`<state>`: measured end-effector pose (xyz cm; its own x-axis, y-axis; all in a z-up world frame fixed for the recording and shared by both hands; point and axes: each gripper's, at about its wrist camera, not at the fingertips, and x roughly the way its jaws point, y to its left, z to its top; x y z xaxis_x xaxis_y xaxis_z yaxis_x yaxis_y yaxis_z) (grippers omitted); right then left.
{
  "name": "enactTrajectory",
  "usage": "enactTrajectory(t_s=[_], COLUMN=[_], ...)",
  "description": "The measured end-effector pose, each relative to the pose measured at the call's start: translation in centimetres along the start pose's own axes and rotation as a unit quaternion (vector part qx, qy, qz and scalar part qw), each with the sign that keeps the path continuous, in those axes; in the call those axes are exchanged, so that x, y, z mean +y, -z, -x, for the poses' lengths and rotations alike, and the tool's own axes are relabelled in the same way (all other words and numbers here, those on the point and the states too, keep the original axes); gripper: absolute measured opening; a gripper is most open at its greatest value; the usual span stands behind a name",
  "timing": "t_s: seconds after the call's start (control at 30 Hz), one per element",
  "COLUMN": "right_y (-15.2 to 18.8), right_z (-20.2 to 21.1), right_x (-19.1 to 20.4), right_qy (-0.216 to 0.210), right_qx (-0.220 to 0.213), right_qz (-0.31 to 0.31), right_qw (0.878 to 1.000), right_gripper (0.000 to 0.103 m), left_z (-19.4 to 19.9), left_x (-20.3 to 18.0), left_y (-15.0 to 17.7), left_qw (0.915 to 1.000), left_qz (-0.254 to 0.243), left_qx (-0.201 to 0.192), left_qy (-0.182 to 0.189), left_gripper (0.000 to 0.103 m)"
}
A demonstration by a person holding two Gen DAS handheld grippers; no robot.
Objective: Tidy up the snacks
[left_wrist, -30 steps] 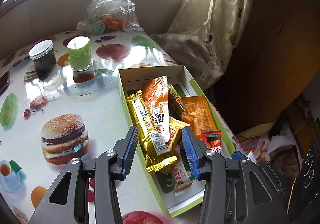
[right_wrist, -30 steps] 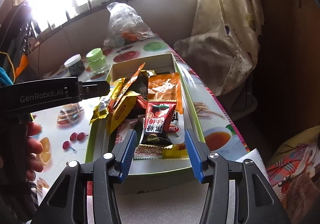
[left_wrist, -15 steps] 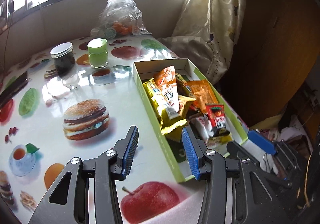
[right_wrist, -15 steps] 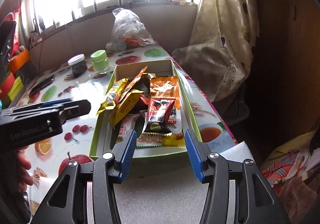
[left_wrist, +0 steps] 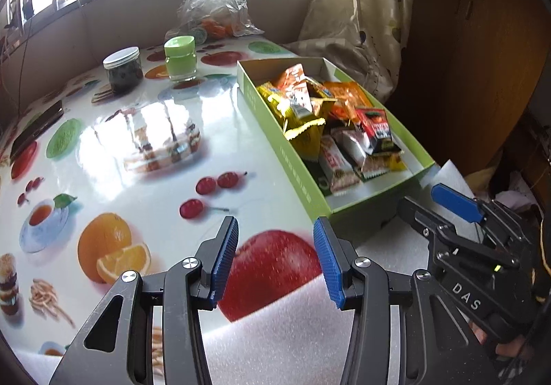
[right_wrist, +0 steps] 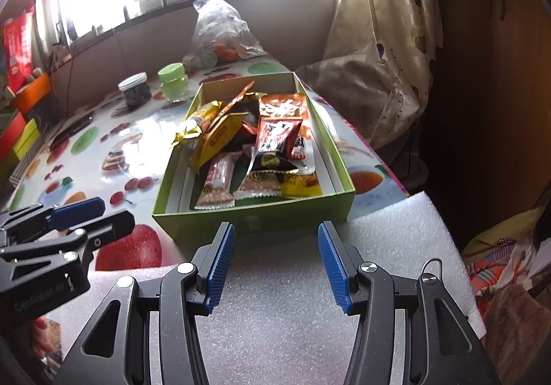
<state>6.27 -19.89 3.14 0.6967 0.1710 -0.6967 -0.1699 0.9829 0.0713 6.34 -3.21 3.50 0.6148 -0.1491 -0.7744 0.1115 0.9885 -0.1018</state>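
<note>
As far as the frames show, snacks look done: packets [right_wrist: 255, 147] all sit loose in the green box [right_wrist: 255, 218], none out on the fruit-print tablecloth [left_wrist: 137, 157]. Left gripper [left_wrist: 275, 261] is empty, jaws apart, over the printed apple, box ahead to its right. Right gripper [right_wrist: 275, 264] is also parted and empty, over white foam [right_wrist: 275, 333], box just ahead.
</note>
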Motion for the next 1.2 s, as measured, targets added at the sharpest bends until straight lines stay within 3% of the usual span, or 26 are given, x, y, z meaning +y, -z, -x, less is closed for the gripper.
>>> enactTrajectory(t_s=[0.3,0.53,1.2], right_y=[1.6,2.1,2.7], right_z=[-0.6,-0.7,-0.6], right_x=[0.1,0.4,0.5], right_qy=[0.023,0.034,0.048], right_qx=[0.014,0.014,-0.006], right_qz=[0.002,0.01,0.012], right_qw=[1.0,0.999,0.999], right_gripper=[0.053,0.055,0.056], left_z=[-1.2,-1.2,-1.0], left_x=[-0.7,-0.7,-0.4], left_y=[2.2,2.5,2.9], left_qw=[0.9996,0.9995,0.9997], left_qz=[0.004,0.007,0.012], left_qx=[0.028,0.018,-0.001], left_qy=[-0.01,-0.024,-0.021], left_gripper=[0.047,0.054,0.055])
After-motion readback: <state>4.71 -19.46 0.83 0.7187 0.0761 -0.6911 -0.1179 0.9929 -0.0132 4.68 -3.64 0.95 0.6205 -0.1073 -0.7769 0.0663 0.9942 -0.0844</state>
